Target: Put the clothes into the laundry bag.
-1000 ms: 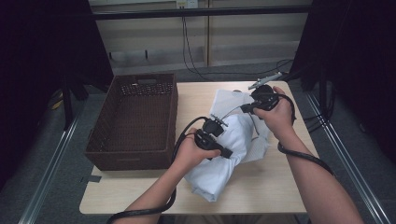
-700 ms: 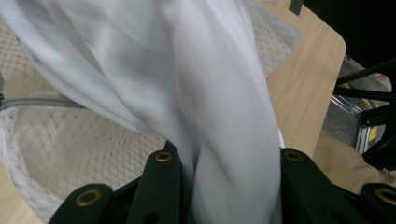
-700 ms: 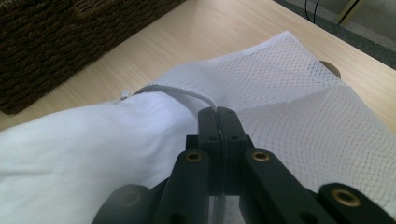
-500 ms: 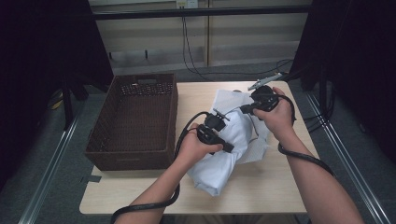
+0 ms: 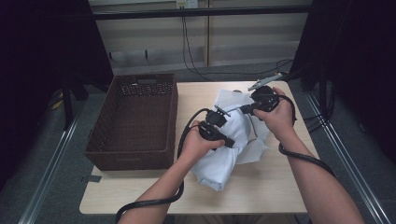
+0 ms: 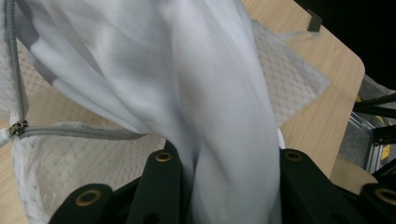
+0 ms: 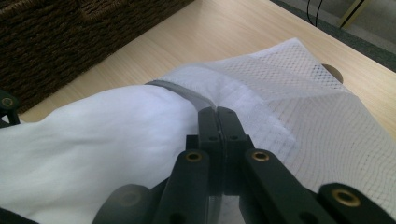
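Observation:
A white garment [image 5: 219, 161] lies bunched on the table, partly inside a white mesh laundry bag [image 5: 256, 150] with a grey zipper [image 6: 70, 132]. My left gripper [image 5: 229, 141] sits over the middle of the bundle. In the left gripper view a thick fold of the garment [image 6: 210, 93] fills the gap between the jaws of the left gripper [image 6: 226, 158], which grip it. My right gripper [image 5: 243, 111] is at the bag's far end. Seen close, the right gripper [image 7: 217, 112] is shut on the bag's grey zipper edge [image 7: 177, 89], with mesh [image 7: 317, 116] to its right and garment [image 7: 93, 140] to its left.
A dark brown wicker basket [image 5: 173, 116] stands on the left half of the wooden table [image 5: 261, 191], close beside the bundle. Black cables trail from both grippers toward the front edge. Metal rails run along both sides of the table.
My left gripper has moved a little farther from the person with the garment in it. The right gripper has held its place on the bag's edge.

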### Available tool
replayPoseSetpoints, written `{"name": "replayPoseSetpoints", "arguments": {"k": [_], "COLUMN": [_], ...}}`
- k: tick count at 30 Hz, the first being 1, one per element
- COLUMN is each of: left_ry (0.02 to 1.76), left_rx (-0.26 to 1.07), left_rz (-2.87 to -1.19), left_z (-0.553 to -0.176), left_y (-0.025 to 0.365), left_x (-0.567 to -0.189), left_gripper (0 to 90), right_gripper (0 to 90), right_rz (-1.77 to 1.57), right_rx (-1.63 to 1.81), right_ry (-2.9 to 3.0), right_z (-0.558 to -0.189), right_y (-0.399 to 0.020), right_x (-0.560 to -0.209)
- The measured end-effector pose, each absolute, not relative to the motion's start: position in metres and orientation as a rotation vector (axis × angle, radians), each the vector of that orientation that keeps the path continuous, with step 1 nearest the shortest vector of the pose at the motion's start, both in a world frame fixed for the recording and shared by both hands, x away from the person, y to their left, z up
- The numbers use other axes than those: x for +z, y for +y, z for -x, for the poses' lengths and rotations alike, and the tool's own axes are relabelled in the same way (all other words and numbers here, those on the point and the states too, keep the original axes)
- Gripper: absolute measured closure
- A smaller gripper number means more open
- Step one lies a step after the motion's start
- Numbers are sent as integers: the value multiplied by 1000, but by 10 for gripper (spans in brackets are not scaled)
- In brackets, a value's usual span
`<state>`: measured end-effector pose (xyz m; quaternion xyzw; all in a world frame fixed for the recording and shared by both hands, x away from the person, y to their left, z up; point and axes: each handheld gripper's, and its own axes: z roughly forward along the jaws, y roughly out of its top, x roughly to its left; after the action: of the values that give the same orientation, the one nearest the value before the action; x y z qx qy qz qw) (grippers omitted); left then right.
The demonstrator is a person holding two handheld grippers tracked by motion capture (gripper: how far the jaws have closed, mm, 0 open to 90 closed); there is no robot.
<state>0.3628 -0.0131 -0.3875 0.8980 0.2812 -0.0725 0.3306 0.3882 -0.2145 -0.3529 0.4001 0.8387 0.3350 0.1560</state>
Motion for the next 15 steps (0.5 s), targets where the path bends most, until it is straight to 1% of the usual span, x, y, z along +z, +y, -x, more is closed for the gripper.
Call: {"name": "replayPoseSetpoints", "arguments": {"k": [15], "left_ry": [756], "left_rx": [-174], "left_rz": [-2371], "left_z": [-369], "left_y": [-21], "left_x": [-390], "left_gripper": [717], "right_gripper": [900], "right_rz": [-1112], "right_rx": [962], "right_ry": [2426], "right_z": [-387], "right_y": [-215], "right_x": [-353]}}
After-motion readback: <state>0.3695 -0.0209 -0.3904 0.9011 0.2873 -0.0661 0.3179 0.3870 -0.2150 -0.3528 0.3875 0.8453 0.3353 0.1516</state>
